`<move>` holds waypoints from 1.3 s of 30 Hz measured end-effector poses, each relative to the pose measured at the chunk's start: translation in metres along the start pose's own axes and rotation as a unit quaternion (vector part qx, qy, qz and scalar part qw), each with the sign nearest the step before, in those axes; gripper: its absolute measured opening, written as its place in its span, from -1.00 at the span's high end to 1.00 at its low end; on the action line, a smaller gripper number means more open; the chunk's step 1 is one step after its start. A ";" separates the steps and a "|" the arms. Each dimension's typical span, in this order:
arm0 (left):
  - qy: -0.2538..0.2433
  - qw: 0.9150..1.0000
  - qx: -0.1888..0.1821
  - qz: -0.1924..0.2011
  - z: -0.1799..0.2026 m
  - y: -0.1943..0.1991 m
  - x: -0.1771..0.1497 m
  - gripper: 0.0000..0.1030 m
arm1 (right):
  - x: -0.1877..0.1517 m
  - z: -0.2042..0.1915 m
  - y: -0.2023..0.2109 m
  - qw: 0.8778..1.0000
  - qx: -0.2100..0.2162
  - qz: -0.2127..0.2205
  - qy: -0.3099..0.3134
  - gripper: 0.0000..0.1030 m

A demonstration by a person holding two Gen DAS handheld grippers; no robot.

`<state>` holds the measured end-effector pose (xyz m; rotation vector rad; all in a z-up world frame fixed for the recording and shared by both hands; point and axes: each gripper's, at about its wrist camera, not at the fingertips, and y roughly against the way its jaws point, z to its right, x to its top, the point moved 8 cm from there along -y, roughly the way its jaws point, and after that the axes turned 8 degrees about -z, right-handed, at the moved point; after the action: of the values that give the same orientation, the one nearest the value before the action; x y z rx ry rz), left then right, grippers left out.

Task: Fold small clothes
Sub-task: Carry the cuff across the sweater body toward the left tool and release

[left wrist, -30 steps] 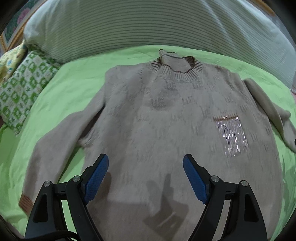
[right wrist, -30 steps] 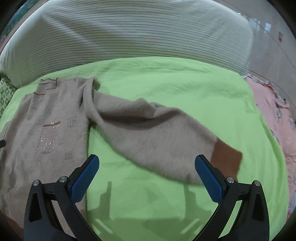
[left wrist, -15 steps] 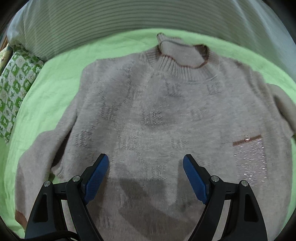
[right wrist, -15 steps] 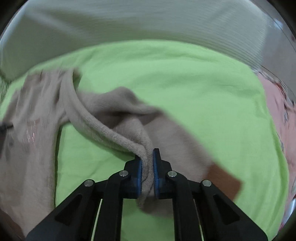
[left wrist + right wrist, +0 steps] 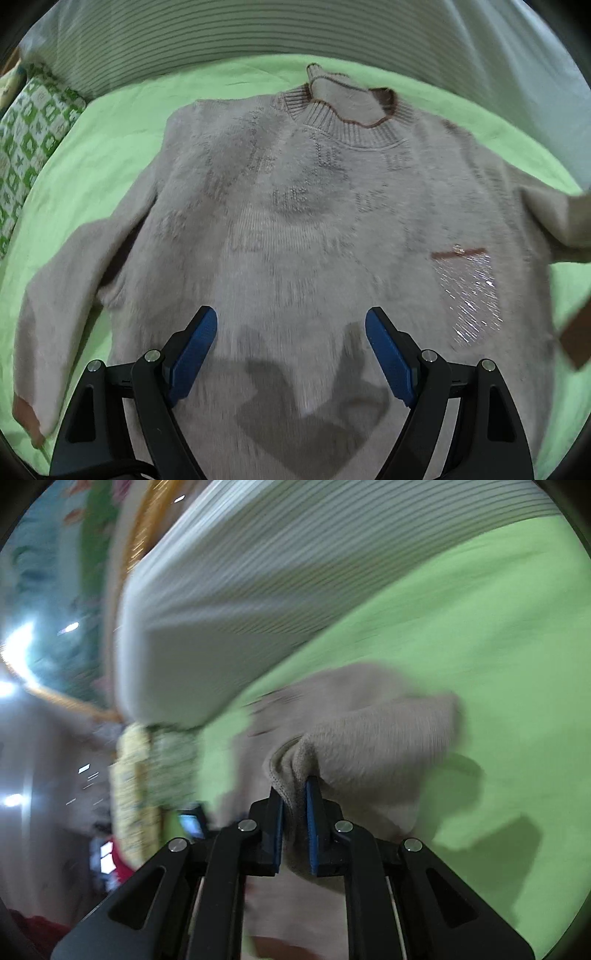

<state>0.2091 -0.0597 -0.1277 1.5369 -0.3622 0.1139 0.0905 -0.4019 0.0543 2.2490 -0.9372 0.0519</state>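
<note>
Green bedsheet [image 5: 122, 122], beige sweater [image 5: 295, 229] spread flat, left gripper [image 5: 291, 334] jaws released (hovering), right gripper [image 5: 294, 806] clenching sleeve [image 5: 373, 734]

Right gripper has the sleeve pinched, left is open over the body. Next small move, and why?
Probably carry the sleeve inward across the sweater chest. The right gripper is shut on a bunched fold of it, lifted off the green sheet; the body lies flat, and the left gripper hangs open, holding nothing.

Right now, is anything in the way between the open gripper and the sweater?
Nothing visible. The left gripper hangs open above the sweater, which lies flat on the green sheet. Only its shadow falls on the knit.
</note>
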 end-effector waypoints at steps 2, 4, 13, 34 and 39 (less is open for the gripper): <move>0.006 1.000 -0.007 0.005 -0.003 0.009 -0.006 -0.61 | 0.004 -0.040 -0.044 0.999 0.038 -0.019 0.023 0.76; 0.019 1.000 -0.007 0.010 -0.011 0.020 -0.013 -0.61 | 0.012 -0.073 -0.082 0.997 0.062 -0.022 0.040 0.63; 0.088 0.994 -0.057 -0.027 -0.037 0.019 -0.044 -0.61 | 0.018 -0.053 -0.139 0.998 -0.034 -0.040 0.046 -0.19; 0.203 0.970 -0.132 0.004 -0.027 -0.028 0.033 0.84 | 0.066 0.106 -0.135 0.967 -0.248 0.015 0.049 -0.18; 0.138 0.983 -0.113 0.052 -0.032 0.004 0.053 0.87 | 0.075 0.098 -0.135 0.965 -0.252 0.010 0.080 0.78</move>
<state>0.2631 -0.0360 -0.1074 1.2571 -0.2245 0.3522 0.2116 -0.4403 -0.0780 1.7381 -0.7826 0.0024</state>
